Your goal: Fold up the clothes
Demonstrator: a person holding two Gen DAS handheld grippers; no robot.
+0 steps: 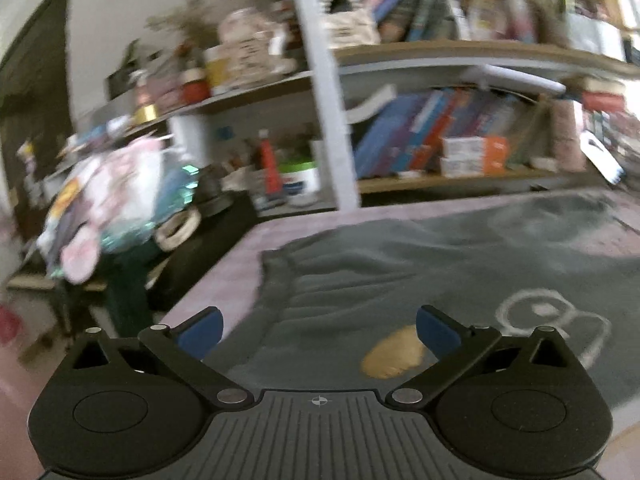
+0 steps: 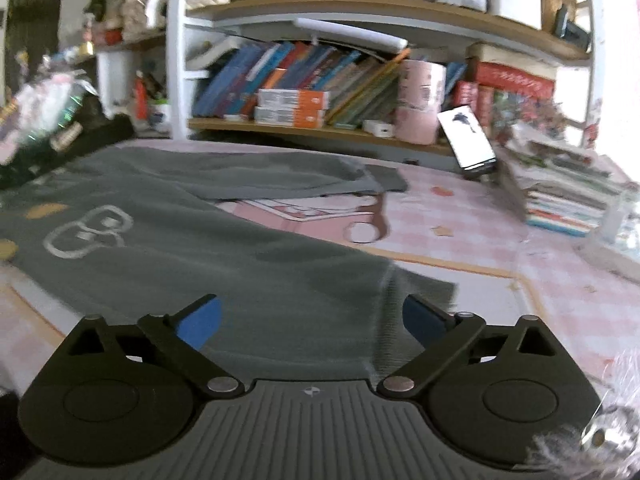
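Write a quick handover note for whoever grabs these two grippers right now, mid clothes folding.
Left gripper: open, nothing between the pads, hovering over the grey sweatshirt near its ribbed edge.
Right gripper: open, empty, over the ribbed cuff of a sleeve on the same garment.
Sweatshirt lies spread on the pink checked table cover, its white outline print facing up. The far sleeve lies stretched out along the back.
Done: garment laid out; any folds so far are hard to judge.
Left: fold the sleeves in, then the body. The stack of books on the right stands close by.
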